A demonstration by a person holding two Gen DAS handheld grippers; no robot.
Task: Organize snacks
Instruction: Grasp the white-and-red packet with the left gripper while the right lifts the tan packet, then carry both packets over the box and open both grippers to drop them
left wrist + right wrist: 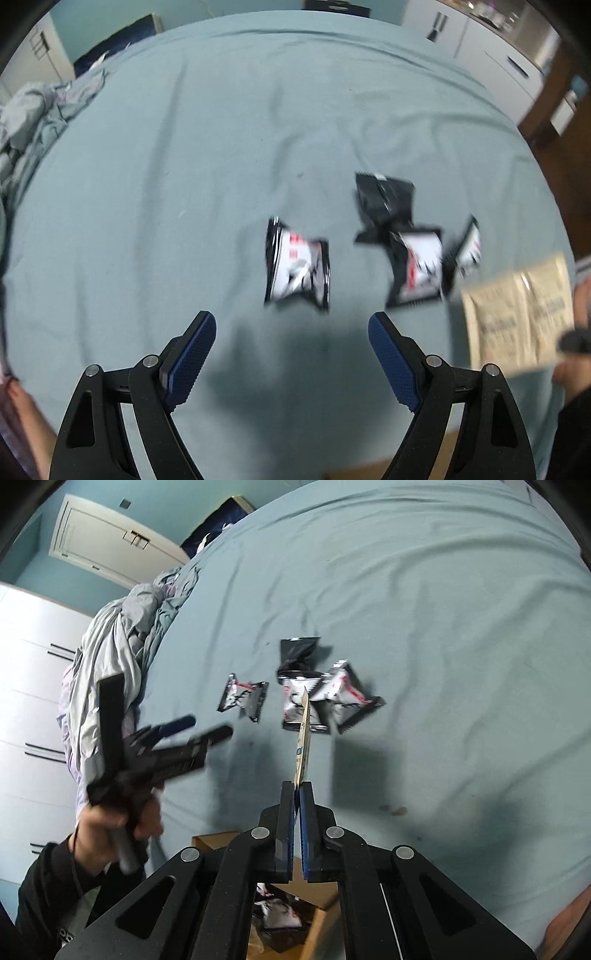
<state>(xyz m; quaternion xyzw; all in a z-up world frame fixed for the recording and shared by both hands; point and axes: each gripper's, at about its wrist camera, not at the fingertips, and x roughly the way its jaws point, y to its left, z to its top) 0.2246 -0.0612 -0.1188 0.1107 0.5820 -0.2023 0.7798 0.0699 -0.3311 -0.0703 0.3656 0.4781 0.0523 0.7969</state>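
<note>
Several black-and-white snack packets lie on the blue-green bed sheet (184, 166). One packet (297, 269) lies alone just ahead of my open, empty left gripper (291, 325). A cluster lies to its right: a black packet (386, 199), a white-faced one (417, 267) and another (467, 247). My right gripper (298, 786) is shut on a beige flat packet (303, 738), held edge-on above the sheet. That packet also shows at the right in the left wrist view (517, 314). The left gripper appears in the right wrist view (199, 727).
A cardboard box (288, 919) holding snack packets sits below the bed edge under my right gripper. Crumpled bedding (122, 642) is piled at the bed's left side. White wardrobe doors (33, 701) stand on the left.
</note>
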